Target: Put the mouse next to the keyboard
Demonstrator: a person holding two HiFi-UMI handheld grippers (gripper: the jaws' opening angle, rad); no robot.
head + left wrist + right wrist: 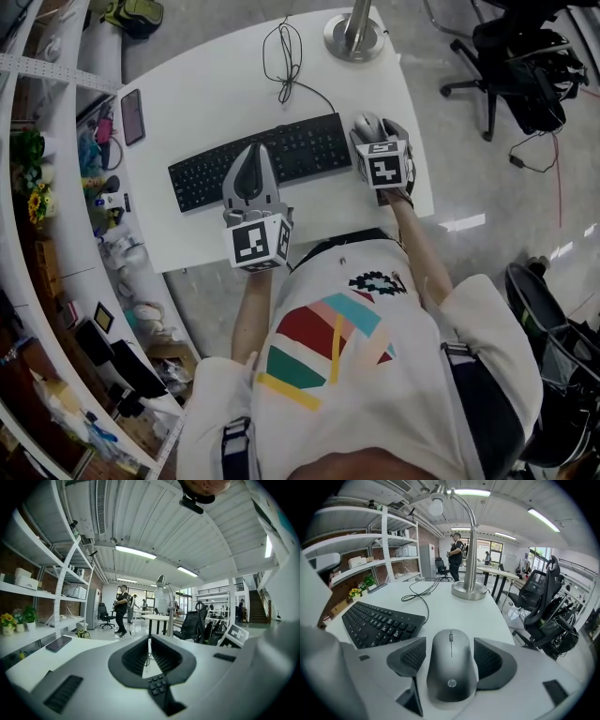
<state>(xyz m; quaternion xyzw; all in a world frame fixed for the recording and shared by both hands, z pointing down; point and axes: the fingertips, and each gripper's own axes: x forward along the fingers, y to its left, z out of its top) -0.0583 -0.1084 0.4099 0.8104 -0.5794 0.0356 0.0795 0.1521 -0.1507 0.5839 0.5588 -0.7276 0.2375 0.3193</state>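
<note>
I'm working over a white counter [206,103], which runs out ahead of both sets of fingers. The black keyboard [300,150] lies across it, directly under the left gripper's [253,155] fingers and just to the left of the right gripper's [451,656] fingers. A metal lamp base [468,590] stands well ahead of the right fingers, near the far edge of the counter. In the left gripper view the 2 fingers [136,656] meet at their tips with only a thin wedge of counter and a few keys showing between them, so they're closed and holding nothing. In the right gripper view the fingers [410,658] stand wide, 1 against each flank of the grey mouse [451,672], closed onto it and gripping it. The mouse points away from me, its scroll wheel toward the lamp, and it sits just beside the keyboard's right end, close but with a strip of white counter between them. I can't tell whether its underside is resting on the counter or is just off it. A dark phone [133,116] lies flat well off to the left of the left fingers, near the counter's left edge. A thin black cable [419,592] runs in loops from the keyboard's back edge, ahead and left of the right fingers.
</note>
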